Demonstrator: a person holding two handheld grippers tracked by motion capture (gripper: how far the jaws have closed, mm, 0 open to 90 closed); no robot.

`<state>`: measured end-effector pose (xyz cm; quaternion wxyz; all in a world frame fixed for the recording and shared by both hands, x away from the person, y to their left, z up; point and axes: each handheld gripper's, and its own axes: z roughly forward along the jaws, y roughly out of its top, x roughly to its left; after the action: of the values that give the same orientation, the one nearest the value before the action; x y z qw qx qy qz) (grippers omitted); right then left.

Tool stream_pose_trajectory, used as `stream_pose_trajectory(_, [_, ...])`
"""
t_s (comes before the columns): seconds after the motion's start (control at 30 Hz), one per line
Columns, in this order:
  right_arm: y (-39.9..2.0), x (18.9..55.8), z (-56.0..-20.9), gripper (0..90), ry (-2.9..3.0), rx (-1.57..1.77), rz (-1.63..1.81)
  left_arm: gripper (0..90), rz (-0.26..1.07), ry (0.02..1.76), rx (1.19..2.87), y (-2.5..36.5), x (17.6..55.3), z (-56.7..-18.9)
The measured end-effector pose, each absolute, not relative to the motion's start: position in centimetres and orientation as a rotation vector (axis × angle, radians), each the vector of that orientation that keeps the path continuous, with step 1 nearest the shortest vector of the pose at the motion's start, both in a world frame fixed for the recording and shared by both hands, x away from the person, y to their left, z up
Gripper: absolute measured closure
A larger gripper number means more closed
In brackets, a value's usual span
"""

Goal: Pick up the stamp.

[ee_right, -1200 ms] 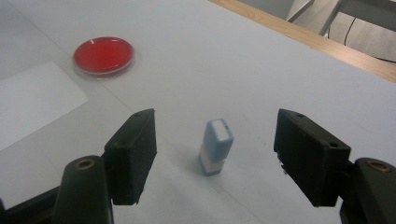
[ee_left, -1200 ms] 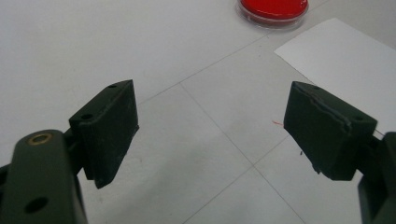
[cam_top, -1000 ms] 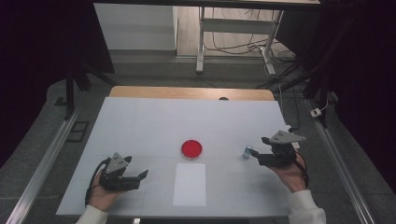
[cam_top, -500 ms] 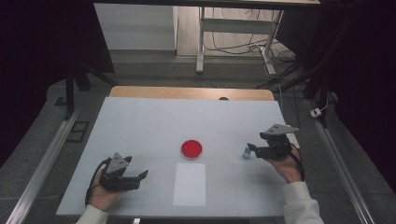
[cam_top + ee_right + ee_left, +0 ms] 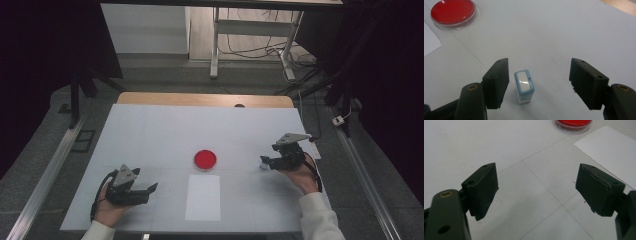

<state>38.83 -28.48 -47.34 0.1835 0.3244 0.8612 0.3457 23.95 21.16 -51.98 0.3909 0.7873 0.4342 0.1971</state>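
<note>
Since a second earlier, the right gripper (image 5: pixel 263 163) had slid away from the person across the white table (image 5: pixel 150 135) and dropped slightly, until its jaws stood on either side of the small stamp (image 5: pixel 524 86); the left gripper (image 5: pixel 150 189) had kept its place near the front left.

Right jaws had just been closing a little, with the stamp between them. They were not yet gripping: in the right gripper view one pad sat just beside the stamp's side, whether touching I could not tell, and the other stood well apart from it.

Left jaws gaped wide with nothing between them, only bare tabletop crossed by thin pencil-like grid lines.

Stamp: a small upright rectangular block, white body, pale blue rounded frame on top around a glossy white panel. It stood on the table toward the right side, well right of the red dish.

Red dish (image 5: pixel 205 159): round, shallow, clear plastic rim, flat glossy red inside, at the table's middle.

White paper sheet (image 5: pixel 203 197): plain rectangle, matte, lying flat just in front of the dish.

Gripper pads: black, blocky, matte, with small screw holes; the edge of one left pad looked chipped.
</note>
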Motion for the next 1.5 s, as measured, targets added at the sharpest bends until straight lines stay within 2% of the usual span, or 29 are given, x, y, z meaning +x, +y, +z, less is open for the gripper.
stream_pose_trajectory(0.5, [-28.37,38.45,-48.22,52.5,2.47,0.887,0.955,18.9,0.504,1.107,2.001,21.29,23.94,-52.06])
stream_pose_trajectory(0.8, [-28.22,38.34,-48.42,73.0,2.514,0.859,0.954,19.0,0.508,1.109,2.004,21.32,23.94,-52.1])
stream_pose_trajectory(1.5, [-28.31,38.01,-47.83,75.1,2.456,0.863,0.984,19.3,0.507,1.111,2.008,21.34,23.97,-52.21])
